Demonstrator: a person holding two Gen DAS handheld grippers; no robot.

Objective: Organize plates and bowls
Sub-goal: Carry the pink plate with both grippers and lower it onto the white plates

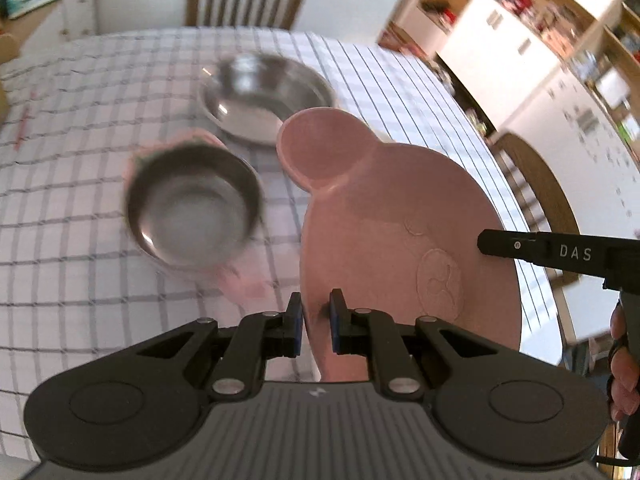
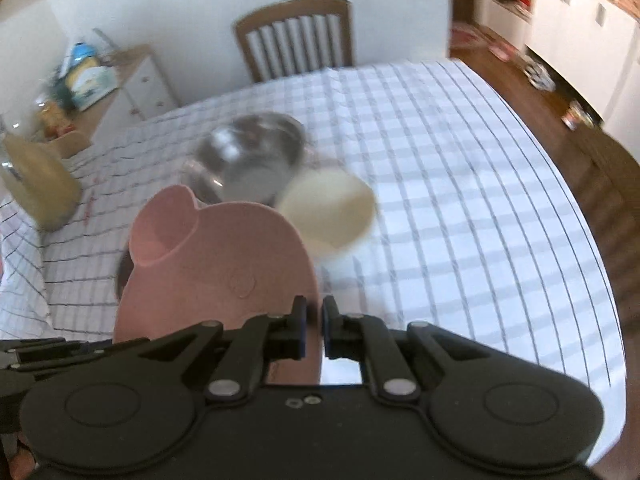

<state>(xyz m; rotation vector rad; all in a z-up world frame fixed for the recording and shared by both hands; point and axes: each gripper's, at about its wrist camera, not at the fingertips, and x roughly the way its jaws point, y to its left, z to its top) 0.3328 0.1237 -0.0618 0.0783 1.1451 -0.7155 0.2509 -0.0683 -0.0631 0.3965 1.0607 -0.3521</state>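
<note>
Pink bear-eared plate (image 1: pixel 392 216) held off the checked worktop (image 1: pixel 80 184), left gripper (image 1: pixel 316 320) and right gripper (image 2: pixel 314 326) jaws each pinching its rim. Step: carrying. Next likely: set onto a stack near 2 steel bowls (image 1: pixel 192 204).

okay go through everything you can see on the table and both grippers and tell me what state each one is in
pink plate: lifted off the table, tilted, gripped at two edges.
left gripper: shut on the plate's edge.
right gripper: shut on the opposite edge.
small steel bowl: upright, empty, resting on something pink.
large steel bowl: upright, empty.
cream bowl: on the tablecloth, blurred.
</note>
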